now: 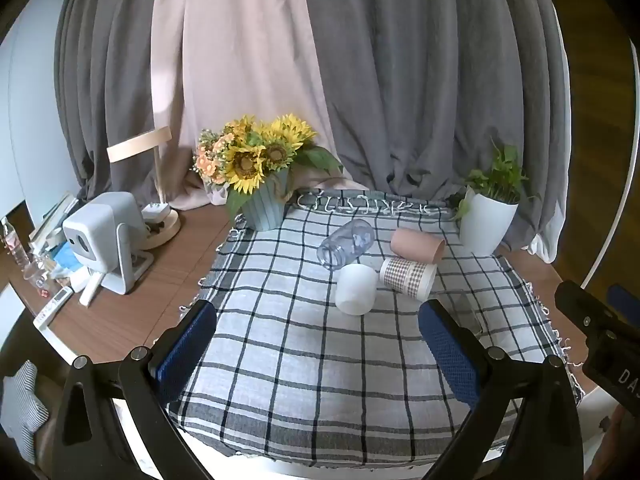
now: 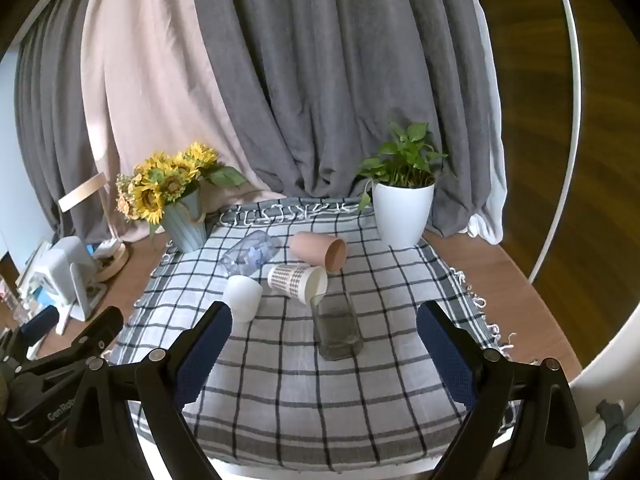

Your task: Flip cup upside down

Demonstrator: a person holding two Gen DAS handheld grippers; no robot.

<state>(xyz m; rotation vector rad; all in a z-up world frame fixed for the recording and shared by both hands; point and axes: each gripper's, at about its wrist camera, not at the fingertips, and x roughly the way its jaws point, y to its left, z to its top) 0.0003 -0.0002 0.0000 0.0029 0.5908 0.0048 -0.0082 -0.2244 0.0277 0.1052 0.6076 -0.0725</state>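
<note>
Several cups lie on a checked cloth point(image 1: 304, 364) point(image 2: 288, 392). A white cup point(image 1: 356, 289) point(image 2: 242, 298) lies with its base towards me. A checked paper cup point(image 1: 407, 278) point(image 2: 298, 279) and a pink cup point(image 1: 417, 245) point(image 2: 319, 250) lie on their sides. A clear plastic cup point(image 1: 346, 243) point(image 2: 250, 257) lies on its side behind them. A clear glass point(image 2: 337, 328) stands nearest my right gripper, faint in the left wrist view point(image 1: 460, 312). My left gripper point(image 1: 318, 354) is open and empty, short of the white cup. My right gripper point(image 2: 324, 356) is open and empty, just before the clear glass.
A sunflower vase point(image 1: 264, 206) point(image 2: 186, 220) stands at the cloth's back left, a white plant pot point(image 1: 486, 218) point(image 2: 404, 212) at the back right. A white projector point(image 1: 106, 240) point(image 2: 66, 276), a lamp base and clutter sit on the wooden table at left. Curtains hang behind.
</note>
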